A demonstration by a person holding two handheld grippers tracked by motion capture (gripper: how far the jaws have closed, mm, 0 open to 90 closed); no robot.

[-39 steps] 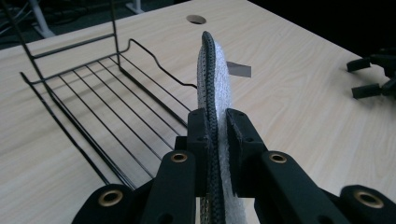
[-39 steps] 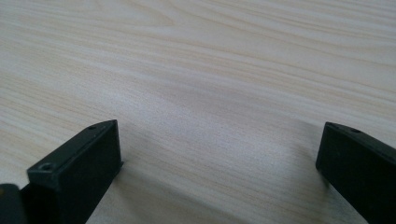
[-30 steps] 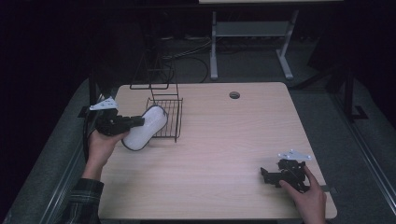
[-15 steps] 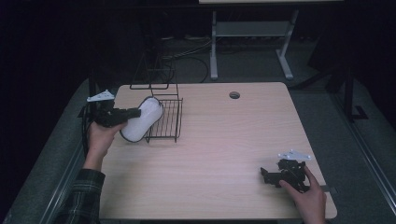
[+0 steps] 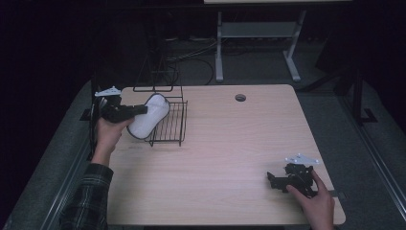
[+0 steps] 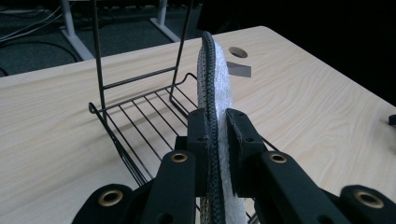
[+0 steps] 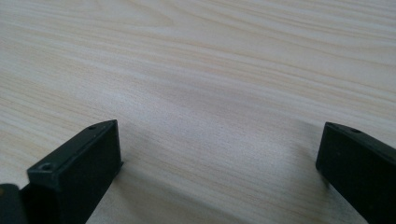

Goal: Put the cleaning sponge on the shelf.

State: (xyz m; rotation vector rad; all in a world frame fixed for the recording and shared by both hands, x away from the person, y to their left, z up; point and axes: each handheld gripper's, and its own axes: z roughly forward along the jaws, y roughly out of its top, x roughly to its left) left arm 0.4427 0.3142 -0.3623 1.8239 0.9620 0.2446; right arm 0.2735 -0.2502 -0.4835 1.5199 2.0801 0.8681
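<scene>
We find the bench (image 5: 230,158) bare from the wire rack (image 5: 170,127) across to our right gripper (image 5: 275,181), so a hand passes freely there. The rack's tall back frame (image 6: 100,51) blocks the far left corner. A white pad (image 5: 146,122), clamped in our left gripper (image 5: 139,111), leans over the rack's near left side.
</scene>
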